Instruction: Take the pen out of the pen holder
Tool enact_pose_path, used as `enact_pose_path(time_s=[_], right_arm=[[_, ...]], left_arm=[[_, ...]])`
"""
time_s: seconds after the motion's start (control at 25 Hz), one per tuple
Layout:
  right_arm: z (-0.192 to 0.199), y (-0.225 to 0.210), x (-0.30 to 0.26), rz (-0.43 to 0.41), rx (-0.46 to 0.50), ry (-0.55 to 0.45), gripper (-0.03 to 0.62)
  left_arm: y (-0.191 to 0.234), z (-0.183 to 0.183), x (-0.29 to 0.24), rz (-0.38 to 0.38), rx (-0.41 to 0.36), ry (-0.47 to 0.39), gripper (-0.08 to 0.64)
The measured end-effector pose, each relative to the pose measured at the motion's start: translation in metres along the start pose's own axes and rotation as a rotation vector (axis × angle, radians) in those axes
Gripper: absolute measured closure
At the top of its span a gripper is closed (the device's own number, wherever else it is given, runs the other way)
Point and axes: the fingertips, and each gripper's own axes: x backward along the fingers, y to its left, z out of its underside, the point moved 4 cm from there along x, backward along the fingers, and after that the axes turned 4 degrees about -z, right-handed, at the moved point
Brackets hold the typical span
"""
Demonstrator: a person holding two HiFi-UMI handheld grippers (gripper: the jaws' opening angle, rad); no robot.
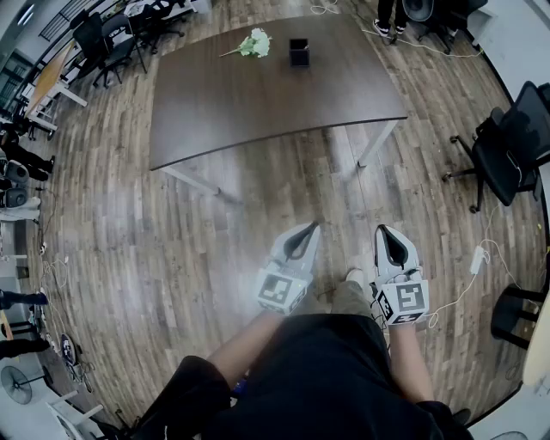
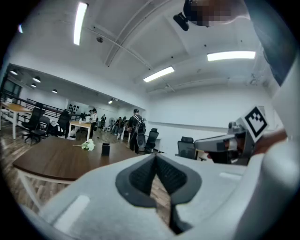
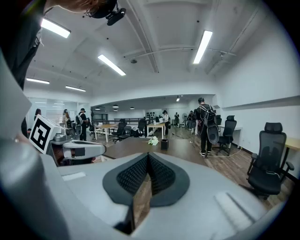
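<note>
On table (image 1: 258,107), pen holder (image 1: 299,52); left gripper (image 1: 309,230), right gripper (image 1: 381,232) closed, empty; ceiling (image 3: 159,42) only in gripper views.

Ahead at 12 o'clock, on the wood-plank floor (image 1: 129,258): long dark brown wooden bench (image 1: 258,103). On its far part, at 12 o'clock: small black square pen holder (image 1: 299,52). Just beside it toward 11 o'clock, not touching: bunch of white flowers (image 1: 254,43). Beyond the bench at 1 o'clock: a person's feet (image 1: 391,21). Right of the bench at 2 o'clock: black mesh office chair (image 1: 507,142). Far off at 10 o'clock: more black office chairs (image 1: 103,43). On the floor at 3 o'clock: white plastic power strip (image 1: 478,259). Close in, side by side and well short of the bench: white plastic left hand-held gripper (image 1: 311,227) and matching right hand-held gripper (image 1: 382,230).
</note>
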Motion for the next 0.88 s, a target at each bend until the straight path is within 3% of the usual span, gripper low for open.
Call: enact_pose_path(time_s=[0.28,0.52,0.88], right_arm=[[0.0,-0.031,0.076,-0.055,0.046,-0.022,0.591],[0.014,-0.093,0.119,-0.108,0.007,-0.041,0.591],[0.026,-0.146,0.157,-0.241,0.092,-0.075,0.591]], left_arm=[[-0.084,-0.012,0.019,-0.089,0.014,-0.039,0.557],[-0.156,-0.006,-0.007,-0.125,0.002,-0.081,0.557],[-0.215,0.002,-0.056,-0.199,-0.034,-0.084,0.557]])
